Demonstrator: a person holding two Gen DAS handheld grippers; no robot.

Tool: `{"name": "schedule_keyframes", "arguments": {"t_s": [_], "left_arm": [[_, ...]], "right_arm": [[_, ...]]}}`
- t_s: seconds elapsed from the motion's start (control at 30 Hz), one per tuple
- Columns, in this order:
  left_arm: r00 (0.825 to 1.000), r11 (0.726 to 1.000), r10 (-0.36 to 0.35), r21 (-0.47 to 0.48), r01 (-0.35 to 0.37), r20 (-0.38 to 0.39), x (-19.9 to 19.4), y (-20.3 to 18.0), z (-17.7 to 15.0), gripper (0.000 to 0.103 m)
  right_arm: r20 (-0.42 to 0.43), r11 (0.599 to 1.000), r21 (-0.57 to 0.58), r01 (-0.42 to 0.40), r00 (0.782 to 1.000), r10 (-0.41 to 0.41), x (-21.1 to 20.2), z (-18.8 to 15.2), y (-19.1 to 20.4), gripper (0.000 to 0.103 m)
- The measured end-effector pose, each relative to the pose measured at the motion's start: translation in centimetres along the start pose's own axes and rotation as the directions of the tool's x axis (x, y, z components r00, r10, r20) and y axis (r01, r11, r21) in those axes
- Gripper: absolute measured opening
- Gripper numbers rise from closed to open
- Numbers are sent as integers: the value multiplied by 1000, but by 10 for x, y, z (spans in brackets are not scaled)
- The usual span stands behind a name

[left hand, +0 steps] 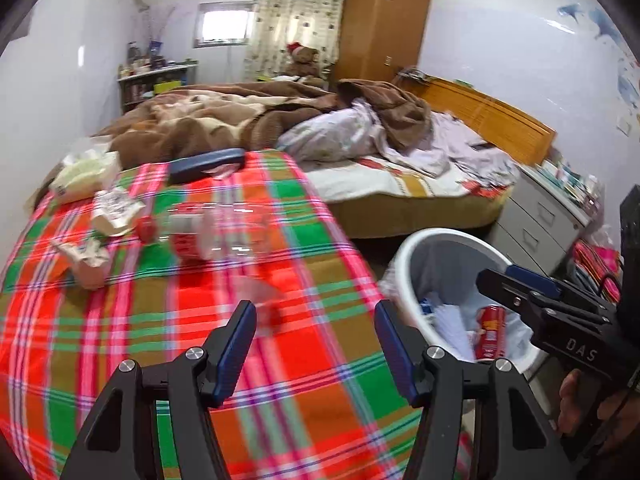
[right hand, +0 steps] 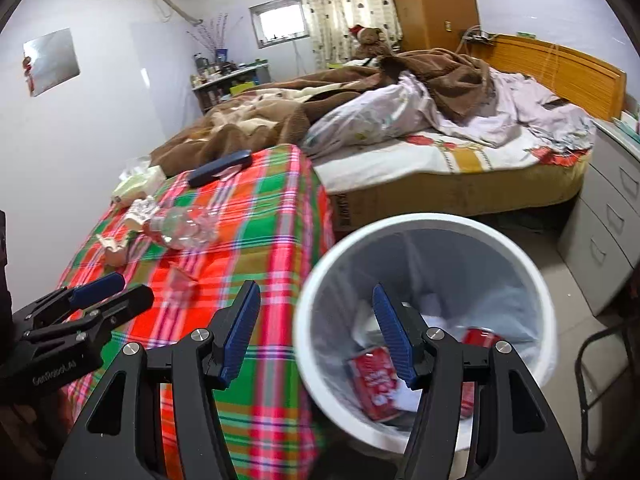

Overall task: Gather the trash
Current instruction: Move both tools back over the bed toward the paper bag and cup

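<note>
A clear plastic bottle (left hand: pixel 216 232) with a red cap lies on the plaid-covered table (left hand: pixel 300 420), beside crumpled paper wrappers (left hand: pixel 116 212) and a torn scrap (left hand: pixel 86 254). A small clear wrapper (left hand: pixel 262 296) lies nearer. My left gripper (left hand: pixel 316 344) is open and empty above the cloth. My right gripper (right hand: pixel 316 332) is open and empty over the white bin (right hand: pixel 312 280), which holds red cans (right hand: pixel 376 384) and paper. The bottle (right hand: pixel 184 226) also shows in the right wrist view.
A tissue pack (left hand: pixel 86 174) and a dark blue case (left hand: pixel 206 164) lie at the table's far end. A bed (left hand: pixel 400 184) with a brown blanket stands behind. Grey drawers (left hand: pixel 536 224) stand right of the bin (left hand: pixel 404 252).
</note>
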State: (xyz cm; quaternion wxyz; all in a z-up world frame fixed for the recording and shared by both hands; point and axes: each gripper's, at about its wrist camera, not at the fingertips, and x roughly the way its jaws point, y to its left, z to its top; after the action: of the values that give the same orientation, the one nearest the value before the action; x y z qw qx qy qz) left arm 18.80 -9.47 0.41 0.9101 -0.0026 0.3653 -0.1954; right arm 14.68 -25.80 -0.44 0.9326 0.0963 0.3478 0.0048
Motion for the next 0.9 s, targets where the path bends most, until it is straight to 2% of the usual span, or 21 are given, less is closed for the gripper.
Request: {"name": "schedule_keyframes", "arguments": {"t_s": [0.53,0.67,0.77,0.9], "left_arm": [[986,974,167,-157,-162,24,-22,111,-7,62],[980,962,197,-197,-190,14,-21,139,-8,62],[977,953,213,-224,-206,7,-20,159,-9,62],[974,936,228,-273,-222,-12,-14,187,-10,69]], "right_arm": [[-45,991,-84,-104,994,100,32,-1,63,62],[-96,986,-85,-143,986,135,47,-5,79,63],[-128,985,-93,-143,983,131,59,-8,89,63],[-177,985,-78,-152,975,136,77,-8,100,63]]}}
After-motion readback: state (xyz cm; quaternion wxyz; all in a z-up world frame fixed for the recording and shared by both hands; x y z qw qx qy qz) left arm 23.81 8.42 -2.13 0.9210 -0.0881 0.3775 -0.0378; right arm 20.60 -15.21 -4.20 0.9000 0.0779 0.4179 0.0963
